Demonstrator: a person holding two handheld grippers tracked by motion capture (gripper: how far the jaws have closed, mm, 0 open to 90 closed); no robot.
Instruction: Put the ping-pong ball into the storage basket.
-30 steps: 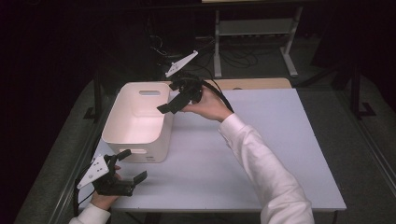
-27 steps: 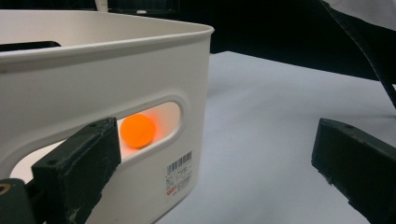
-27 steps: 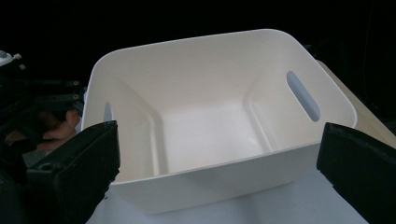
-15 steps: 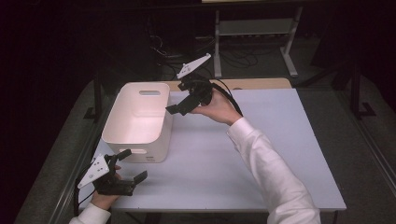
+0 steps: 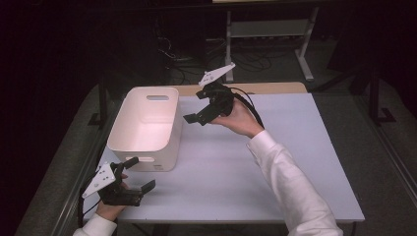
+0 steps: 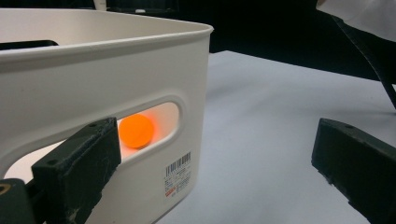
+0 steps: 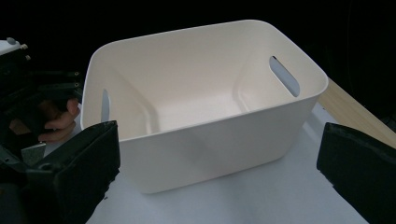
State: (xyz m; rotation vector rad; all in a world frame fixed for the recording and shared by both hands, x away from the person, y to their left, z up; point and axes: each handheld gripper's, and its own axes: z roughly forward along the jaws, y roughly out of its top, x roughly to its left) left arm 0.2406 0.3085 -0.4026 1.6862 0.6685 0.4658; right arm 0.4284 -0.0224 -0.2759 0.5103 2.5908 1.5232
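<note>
Right gripper [image 5: 196,118] raised over the table [image 5: 295,147], just beside the bin [image 5: 147,129] at its far right corner, jaws spread wide and holding nothing; grey plate on top tilted up toward the far edge. From the right gripper view, both black jaws wide apart with the bin [image 7: 205,135] framed between them, seen from above and aslant, its inside pale and bare as far as visible, one slot handle in each end wall. Held by a hand [image 5: 239,119] in a white sleeve [image 5: 290,187] reaching in from the lower right.

Left gripper [image 5: 139,173] low at the near left corner of the table, just in front of the bin's near end wall, jaws likewise spread and empty, gripped by a hand [image 5: 109,209] at the table's edge. In the left gripper view, left jaw close against the bin [image 6: 93,70] wall below its slot handle, contact not certain; right jaw well apart over bare table [image 6: 261,140].

Ball [image 6: 136,131], orange, inside the bin, seen through the near slot handle in the left gripper view, glowing against the white plastic. Barcode label [image 6: 179,175] on the wall beneath that slot.

Bin upright on the left part of the table, long side running away from the person. Shelf frame [image 5: 268,29] and cables [image 5: 246,54] on the dark floor beyond
</note>
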